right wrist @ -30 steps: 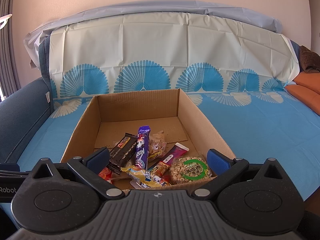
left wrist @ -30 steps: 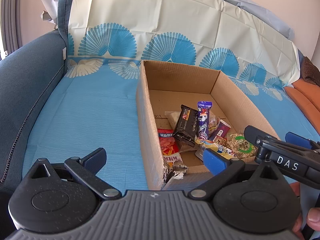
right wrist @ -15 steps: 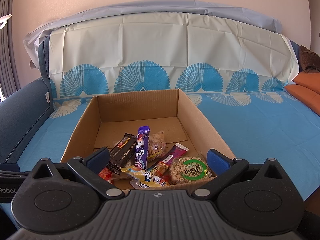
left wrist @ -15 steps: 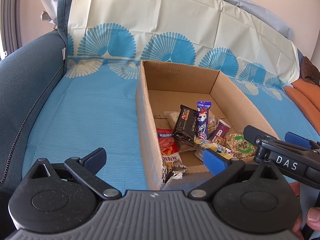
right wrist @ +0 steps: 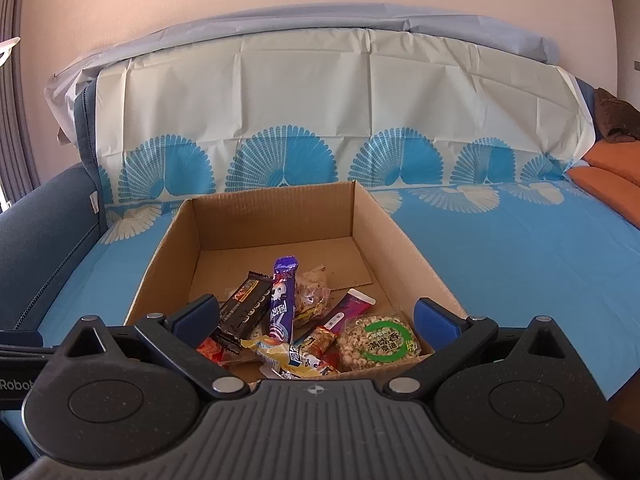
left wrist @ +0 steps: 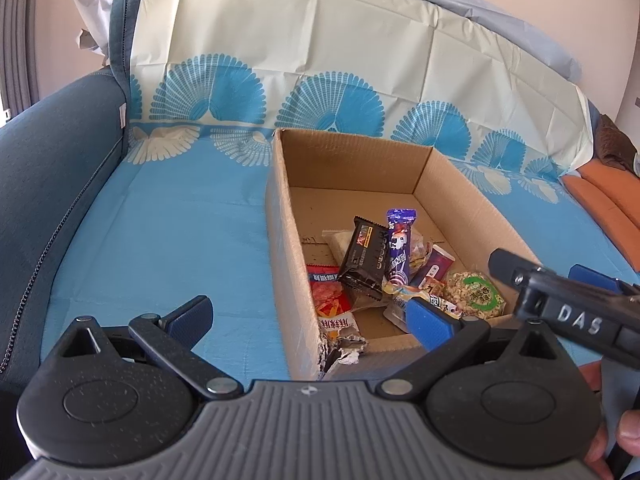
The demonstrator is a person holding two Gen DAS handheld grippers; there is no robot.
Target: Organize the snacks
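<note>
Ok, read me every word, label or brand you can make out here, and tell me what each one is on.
"DAS": white letters on the right gripper body, seen from the left wrist.
"Robo", cut off at the frame edge: on the left gripper's body, seen from the right wrist.
Round rice cake pack: Chinese characters in a green ring, too small to read.
Other wrappers: print blurred, unreadable.

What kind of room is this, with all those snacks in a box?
Most likely a home living room. A dark blue sofa is draped with a blue fan-patterned cover, an orange cushion lies at one end, and the cardboard box of snacks sits on the seat.
</note>
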